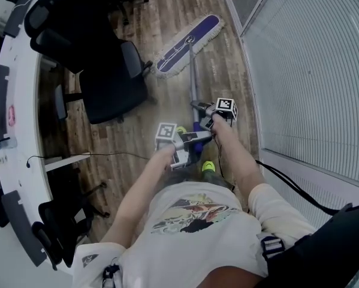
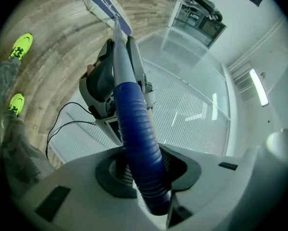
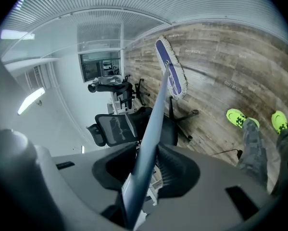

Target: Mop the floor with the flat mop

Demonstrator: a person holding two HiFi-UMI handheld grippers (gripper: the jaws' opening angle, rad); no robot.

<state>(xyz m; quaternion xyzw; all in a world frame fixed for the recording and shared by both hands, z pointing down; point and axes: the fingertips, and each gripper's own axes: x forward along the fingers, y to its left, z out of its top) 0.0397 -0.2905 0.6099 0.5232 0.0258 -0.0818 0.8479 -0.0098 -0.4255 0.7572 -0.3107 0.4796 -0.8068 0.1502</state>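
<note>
The left gripper [image 2: 144, 174] is closed on the blue ribbed grip [image 2: 134, 129] at the top end of the flat mop [image 1: 192, 71], with the grip pinched between both pads. The right gripper [image 3: 144, 170] is clamped on the bare grey pole [image 3: 156, 114] a little lower down the same handle, so the mop is held in two places, one jaw pair just behind the other. From these two grips the long axis is seen running straight away from the person and sloping down to the wooden floor [image 1: 227, 71]. The handle points towards the far end of the room. The mop head [image 1: 186, 44], purple with a pale fringe, is laid flat on the boards and set slantwise across the pole. Taken from the black office chair [image 1: 107, 83], the mop head is found just beyond its backrest and to the right of it, apart from it. The two grippers are held on the near right side of that chair, and the yellow-green shoes [image 1: 208, 167] are planted nearer still. The ribbed glass wall [image 1: 311, 71] stands well to the right of the chair.
</note>
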